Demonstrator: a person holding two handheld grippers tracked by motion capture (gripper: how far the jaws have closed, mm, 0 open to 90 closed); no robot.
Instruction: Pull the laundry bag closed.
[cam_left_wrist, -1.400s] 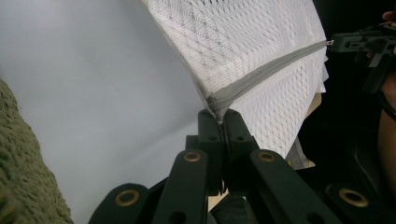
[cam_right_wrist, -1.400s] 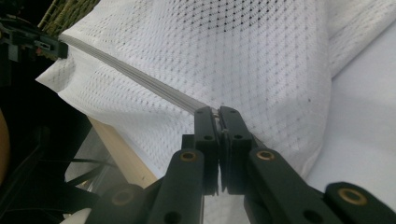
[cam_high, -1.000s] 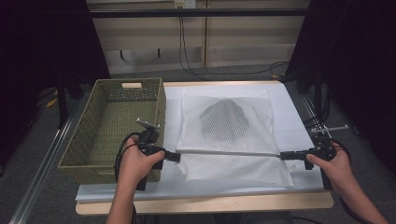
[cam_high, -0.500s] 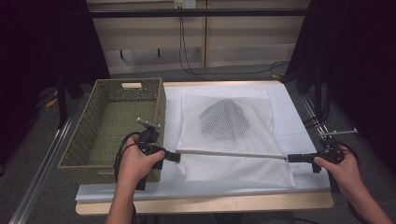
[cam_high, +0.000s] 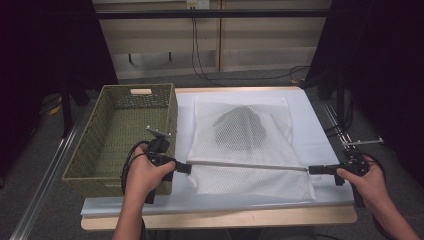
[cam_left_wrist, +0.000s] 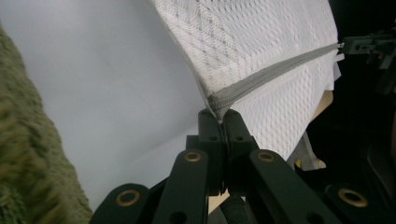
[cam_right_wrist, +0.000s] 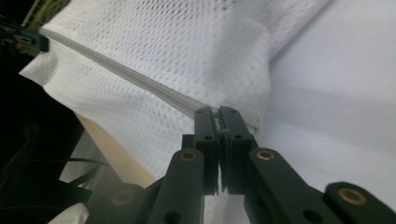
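Now both grippers are clenched on the zipper (cam_high: 247, 165) of a white mesh laundry bag (cam_high: 245, 145), which lies flat on the white table cover (cam_high: 310, 130) with a dark garment (cam_high: 240, 127) inside. The left gripper (cam_high: 186, 167) pinches the zipper's end just ahead of its jaws; the right gripper (cam_high: 315, 170) pinches the slider end, with the bag stretched away before it. Judged from the taut grey line, closure appears almost complete; moving the bag into the green wicker basket (cam_high: 125, 130) beside the left gripper probably remains. Compared with a second ago, the right gripper has travelled outward, away from the left.
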